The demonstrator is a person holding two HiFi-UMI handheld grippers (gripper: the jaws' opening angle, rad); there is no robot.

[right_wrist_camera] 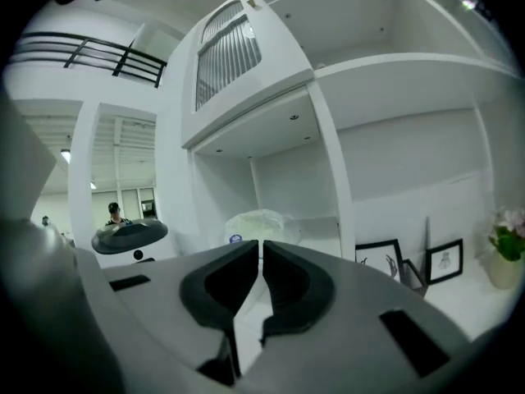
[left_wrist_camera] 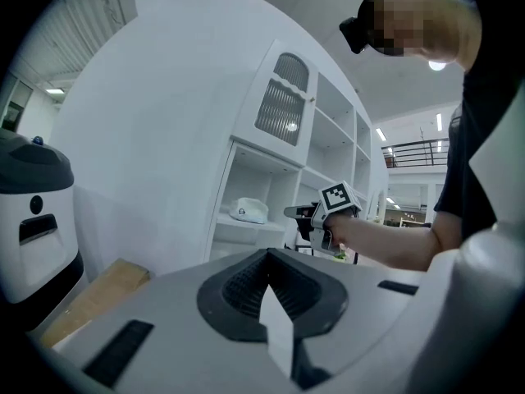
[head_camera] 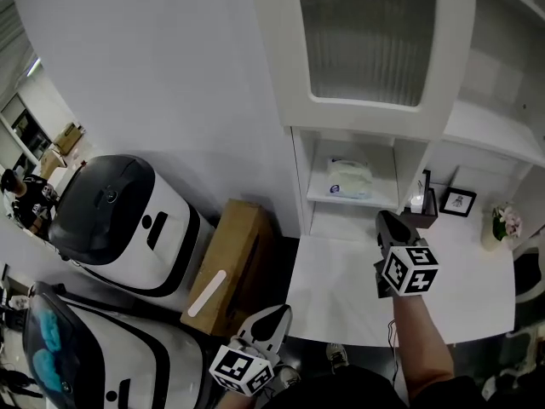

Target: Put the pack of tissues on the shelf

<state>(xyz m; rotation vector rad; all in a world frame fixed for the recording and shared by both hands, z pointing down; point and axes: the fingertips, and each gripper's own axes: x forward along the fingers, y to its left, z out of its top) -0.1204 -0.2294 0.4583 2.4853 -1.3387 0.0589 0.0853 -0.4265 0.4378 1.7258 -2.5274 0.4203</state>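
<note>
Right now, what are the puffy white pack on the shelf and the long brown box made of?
The puffy white pack is probably thin plastic wrap: it bulges softly and gleams a little. The long brown box looks like matte cardboard: flat tan faces, a pale tape-like strip.

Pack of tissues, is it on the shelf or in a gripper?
On the shelf: the pack of tissues lies there, with the right gripper and left gripper both apart from it.
</note>
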